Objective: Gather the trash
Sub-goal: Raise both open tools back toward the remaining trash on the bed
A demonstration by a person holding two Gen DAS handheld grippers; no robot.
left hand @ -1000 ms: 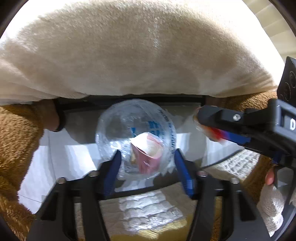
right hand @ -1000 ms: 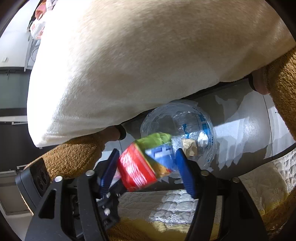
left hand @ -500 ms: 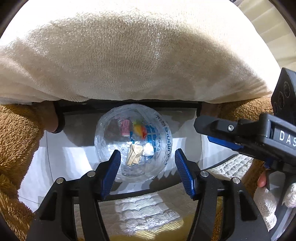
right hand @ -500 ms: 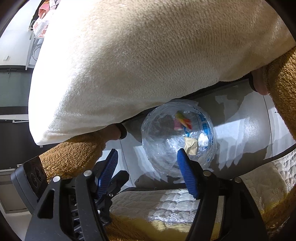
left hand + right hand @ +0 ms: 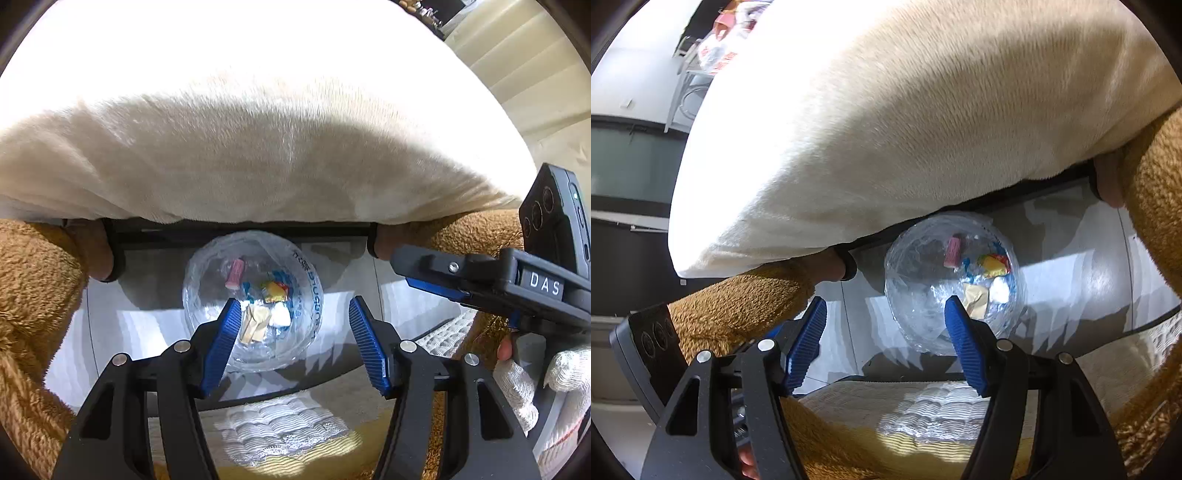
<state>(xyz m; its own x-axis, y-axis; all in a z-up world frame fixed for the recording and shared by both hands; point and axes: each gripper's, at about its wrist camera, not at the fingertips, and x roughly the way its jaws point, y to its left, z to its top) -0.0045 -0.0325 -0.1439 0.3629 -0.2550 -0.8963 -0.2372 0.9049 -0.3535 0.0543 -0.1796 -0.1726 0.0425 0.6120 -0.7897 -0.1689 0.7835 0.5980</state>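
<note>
A bin lined with a clear plastic bag (image 5: 255, 299) stands on the grey floor below me; it also shows in the right wrist view (image 5: 951, 284). Inside lie a pink wrapper (image 5: 235, 274), a red-and-yellow wrapper (image 5: 275, 291), a tan crumpled paper (image 5: 255, 323) and a white scrap (image 5: 280, 316). My left gripper (image 5: 293, 339) is open and empty above the bin. My right gripper (image 5: 884, 341) is open and empty, above the bin's left side; its body shows in the left wrist view (image 5: 491, 288).
A large cream plush cushion (image 5: 258, 147) fills the upper half of both views. Brown fleece sleeves (image 5: 33, 295) flank the bin. A white quilted mattress edge (image 5: 280, 432) lies just below the grippers. A gloved hand (image 5: 535, 384) holds the right gripper.
The red, green and blue wrapper left my right gripper and the pink wrapper left my left one; both fell into the bin bag. Both grippers have drawn back slightly.
</note>
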